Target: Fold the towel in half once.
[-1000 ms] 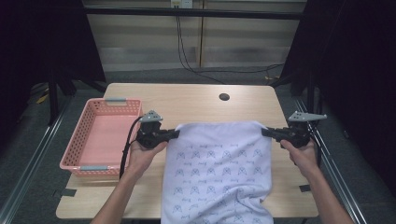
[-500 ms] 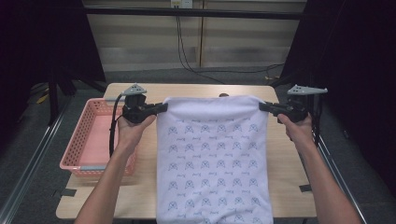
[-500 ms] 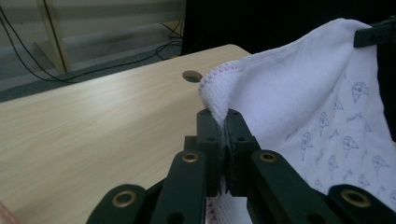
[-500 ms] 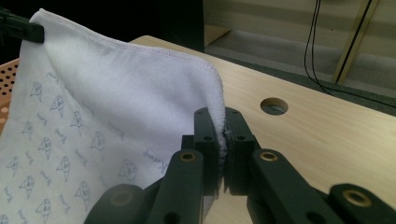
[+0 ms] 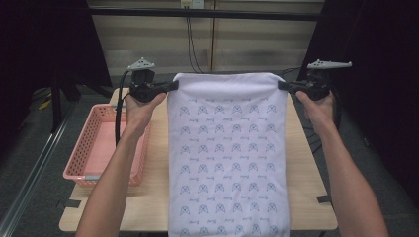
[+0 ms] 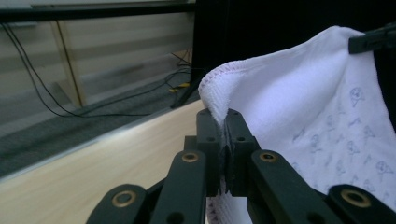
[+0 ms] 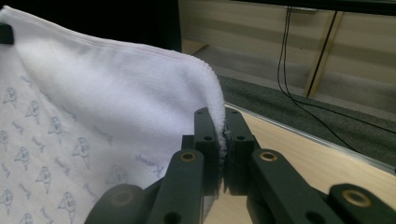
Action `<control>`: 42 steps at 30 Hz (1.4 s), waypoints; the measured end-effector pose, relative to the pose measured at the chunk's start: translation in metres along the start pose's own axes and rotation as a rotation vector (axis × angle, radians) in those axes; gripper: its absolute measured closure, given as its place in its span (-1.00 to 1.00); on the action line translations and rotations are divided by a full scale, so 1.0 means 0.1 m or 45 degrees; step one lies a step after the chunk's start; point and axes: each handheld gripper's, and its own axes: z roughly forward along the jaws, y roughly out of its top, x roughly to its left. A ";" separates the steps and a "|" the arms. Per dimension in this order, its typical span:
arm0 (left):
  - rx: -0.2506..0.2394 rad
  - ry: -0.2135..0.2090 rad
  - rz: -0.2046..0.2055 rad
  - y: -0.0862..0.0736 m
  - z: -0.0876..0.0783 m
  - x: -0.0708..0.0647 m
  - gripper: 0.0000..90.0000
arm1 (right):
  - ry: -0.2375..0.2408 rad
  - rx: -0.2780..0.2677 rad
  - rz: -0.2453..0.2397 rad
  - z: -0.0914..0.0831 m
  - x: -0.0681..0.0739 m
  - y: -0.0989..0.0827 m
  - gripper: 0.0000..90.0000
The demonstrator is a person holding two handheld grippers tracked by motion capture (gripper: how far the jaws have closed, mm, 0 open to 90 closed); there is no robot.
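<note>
A white towel [image 5: 227,158] with a small blue print hangs stretched between my two grippers, above the wooden table [image 5: 158,143]. My left gripper [image 5: 173,85] is shut on its top left corner, and my right gripper [image 5: 281,85] is shut on its top right corner. The cloth falls down past the table's near edge. In the left gripper view the towel [image 6: 299,107] is pinched between the black jaws of my left gripper [image 6: 224,126]. The right gripper view has the towel's hem [image 7: 116,84] clamped in my right gripper [image 7: 223,126].
A pink plastic basket [image 5: 86,148] stands on the left part of the table. Beyond the table's far edge runs a grey floor with cables [image 5: 190,44] and a slatted wall. Dark curtains flank both sides.
Both hands have risen and moved away from me, lifting the towel off the table. It lay spread flat before and now hangs as a taut sheet.
</note>
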 end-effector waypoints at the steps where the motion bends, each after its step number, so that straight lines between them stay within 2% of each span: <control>1: 0.000 -0.004 0.003 0.01 0.00 -0.01 0.94 | 0.000 0.000 0.000 0.00 0.00 0.00 0.93; 2: 0.026 -0.003 0.025 -0.02 0.03 -0.07 0.94 | -0.007 -0.006 0.033 -0.02 -0.04 0.02 0.93; 5: 0.056 -0.030 0.043 -0.11 0.04 -0.13 0.94 | -0.005 0.001 0.035 -0.04 -0.03 -0.05 0.93; 6: 0.080 -0.037 0.046 -0.21 0.03 -0.18 0.94 | 0.027 0.014 0.037 -0.07 0.01 -0.18 0.93; 7: 0.080 -0.037 0.046 -0.21 0.03 -0.18 0.94 | 0.027 0.014 0.037 -0.07 0.01 -0.18 0.93; 8: 0.092 -0.044 0.052 -0.25 0.01 -0.22 0.94 | 0.049 0.014 0.043 -0.10 0.03 -0.25 0.94; 9: 0.089 -0.055 0.071 -0.29 -0.03 -0.26 0.93 | 0.081 0.012 0.062 -0.13 0.05 -0.32 0.94; 10: 0.087 -0.088 0.076 -0.35 -0.13 -0.34 0.93 | 0.126 -0.005 0.086 -0.23 0.08 -0.44 0.93; 13: 0.088 -0.105 0.072 -0.44 -0.23 -0.41 0.93 | 0.151 0.008 0.085 -0.34 0.13 -0.54 0.94; 16: 0.074 -0.137 0.072 -0.61 -0.38 -0.58 0.93 | 0.196 0.026 0.052 -0.49 0.27 -0.67 0.94; 17: 0.064 -0.150 0.078 -0.67 -0.43 -0.64 0.93 | 0.208 0.050 0.040 -0.53 0.33 -0.72 0.94; 18: 0.067 -0.183 0.059 -0.74 -0.48 -0.70 0.93 | 0.213 0.075 0.028 -0.57 0.39 -0.78 0.94; 19: 0.067 -0.186 0.047 -0.82 -0.53 -0.76 0.93 | 0.227 0.099 0.011 -0.60 0.44 -0.85 0.94; 20: 0.068 -0.194 0.058 -0.90 -0.58 -0.81 0.93 | 0.251 0.152 -0.021 -0.68 0.56 -1.02 0.93; 21: 0.079 -0.209 0.045 -0.99 -0.62 -0.85 0.93 | 0.251 0.152 -0.021 -0.68 0.56 -1.02 0.93; 22: 0.117 -0.223 0.026 -1.18 -0.66 -0.89 0.93 | 0.275 0.191 -0.004 -0.74 0.64 -1.22 0.94; 23: 0.117 -0.223 0.026 -1.18 -0.66 -0.89 0.93 | 0.275 0.191 -0.004 -0.74 0.64 -1.22 0.94; 24: 0.148 -0.225 0.026 -1.28 -0.68 -0.91 0.93 | 0.291 0.232 0.004 -0.80 0.71 -1.43 0.94; 25: 0.167 -0.229 0.014 -1.38 -0.69 -0.91 0.93 | 0.291 0.232 0.004 -0.80 0.71 -1.43 0.94; 26: 0.209 -0.232 -0.049 -1.57 -0.71 -0.89 0.93 | 0.300 0.263 0.017 -0.85 0.79 -1.61 0.93; 27: 0.209 -0.232 -0.049 -1.57 -0.71 -0.89 0.93 | 0.300 0.263 0.017 -0.85 0.79 -1.61 0.93; 28: 0.238 -0.236 -0.055 -1.66 -0.71 -0.90 0.93 | 0.316 0.295 0.031 -0.88 0.87 -1.77 0.93; 29: 0.268 -0.235 -0.060 -1.73 -0.71 -0.92 0.93 | 0.316 0.295 0.031 -0.88 0.87 -1.77 0.93; 30: 0.289 -0.240 -0.052 -1.80 -0.72 -0.94 0.93 | 0.337 0.333 0.049 -0.89 0.93 -1.92 0.93; 31: 0.307 -0.255 -0.057 -1.86 -0.72 -0.96 0.93 | 0.337 0.333 0.049 -0.89 0.93 -1.92 0.93; 32: 0.362 -0.270 -0.117 -1.98 -0.72 -0.98 0.93 | 0.329 0.392 0.037 -0.88 1.00 -2.04 0.93; 33: 0.362 -0.270 -0.117 -1.98 -0.72 -0.98 0.93 | 0.330 0.422 0.031 -0.86 1.03 -2.10 0.93; 34: 0.460 -0.293 -0.157 -2.13 -0.67 -0.99 0.93 | 0.297 0.468 0.030 -0.85 1.06 -2.15 0.93; 35: 0.460 -0.293 -0.157 -2.13 -0.67 -0.99 0.92 | 0.297 0.468 0.030 -0.85 1.06 -2.15 0.93; 36: 0.499 -0.290 -0.150 -2.21 -0.65 -1.00 0.92 | 0.281 0.531 0.018 -0.79 1.10 -2.25 0.93; 38: 0.565 -0.295 -0.153 -2.32 -0.60 -1.01 0.92 | 0.299 0.537 0.030 -0.77 1.11 -2.30 0.93; 40: 0.578 -0.306 -0.147 -2.34 -0.58 -1.04 0.92 | 0.298 0.572 0.049 -0.72 1.11 -2.38 0.93; 42: 0.600 -0.324 -0.143 -2.37 -0.55 -1.07 0.92 | 0.317 0.629 0.043 -0.65 1.12 -2.46 0.93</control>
